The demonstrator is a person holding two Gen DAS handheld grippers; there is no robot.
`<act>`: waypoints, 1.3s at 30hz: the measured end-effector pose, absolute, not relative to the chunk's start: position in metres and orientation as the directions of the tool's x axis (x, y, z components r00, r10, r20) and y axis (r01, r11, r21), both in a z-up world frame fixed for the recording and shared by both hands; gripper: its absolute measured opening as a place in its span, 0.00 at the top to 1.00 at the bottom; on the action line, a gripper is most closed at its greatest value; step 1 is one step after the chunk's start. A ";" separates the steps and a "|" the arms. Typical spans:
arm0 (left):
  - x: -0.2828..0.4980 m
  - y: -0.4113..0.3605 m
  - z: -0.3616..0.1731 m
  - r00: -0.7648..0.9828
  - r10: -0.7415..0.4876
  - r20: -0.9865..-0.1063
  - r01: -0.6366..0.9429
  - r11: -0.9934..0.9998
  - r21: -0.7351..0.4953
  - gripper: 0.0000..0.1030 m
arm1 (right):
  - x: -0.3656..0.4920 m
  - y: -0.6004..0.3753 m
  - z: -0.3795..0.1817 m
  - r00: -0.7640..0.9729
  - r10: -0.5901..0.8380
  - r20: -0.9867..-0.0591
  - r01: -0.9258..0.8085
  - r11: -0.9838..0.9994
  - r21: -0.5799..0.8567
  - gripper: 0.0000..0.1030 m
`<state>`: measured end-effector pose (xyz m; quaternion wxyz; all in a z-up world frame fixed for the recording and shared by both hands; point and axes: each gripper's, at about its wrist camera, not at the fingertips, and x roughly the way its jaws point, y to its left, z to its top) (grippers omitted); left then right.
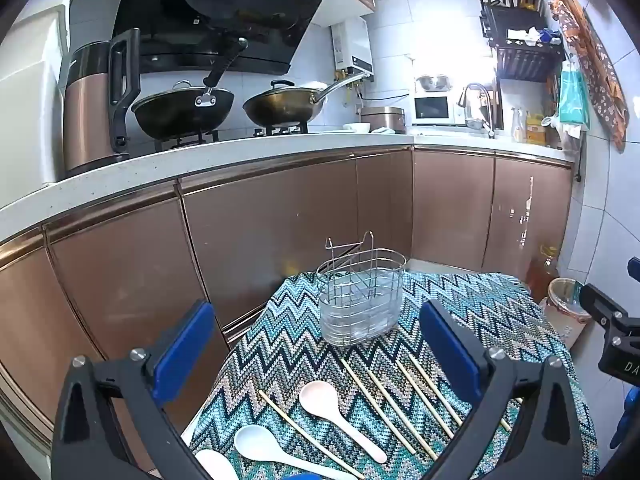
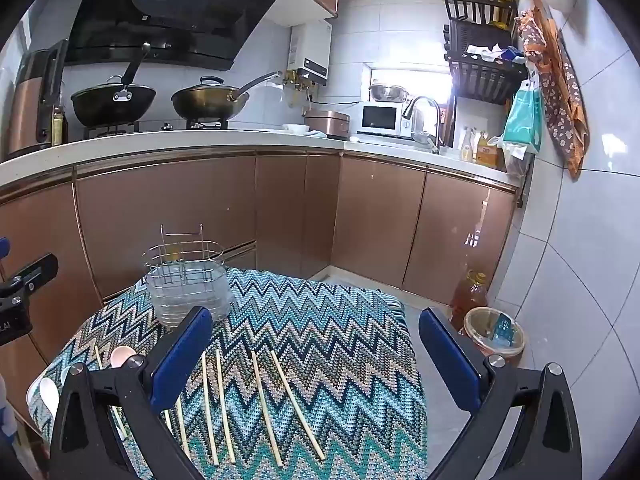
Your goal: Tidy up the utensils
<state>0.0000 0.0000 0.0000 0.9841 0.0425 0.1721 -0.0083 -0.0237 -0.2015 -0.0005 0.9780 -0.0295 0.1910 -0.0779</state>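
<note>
Chopsticks (image 2: 262, 404) and three white spoons (image 1: 340, 420) lie loose on the zigzag cloth (image 2: 320, 320) over the table, spoons to the left, chopsticks to the right. Wire caddy (image 1: 360, 300) stands upright at the far edge, apart from them. Left tongs (image 1: 316, 344) and right tongs (image 2: 316, 344) hover over the utensils, jaws wide apart, gripping nothing.

White-tiled walls (image 2: 580, 208), bronze cabinets (image 1: 280, 216) under a pale counter (image 2: 200, 138), bright window (image 2: 408, 76).
</note>
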 end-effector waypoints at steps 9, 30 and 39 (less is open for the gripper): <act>0.003 0.004 -0.005 0.936 -0.007 -0.352 0.037 0.996 0.079 0.00 | -0.026 -0.208 0.002 0.919 -0.164 -0.359 0.146 0.986 -0.076 0.00; 0.000 -0.005 -0.004 0.929 -0.013 -0.371 0.047 0.995 0.083 0.00 | -0.027 -0.218 -0.003 0.913 -0.183 -0.365 0.173 0.983 -0.059 0.00; -0.002 -0.008 -0.003 0.929 -0.031 -0.368 0.061 0.996 0.070 0.00 | -0.028 -0.220 -0.002 0.913 -0.181 -0.366 0.172 0.983 -0.055 0.00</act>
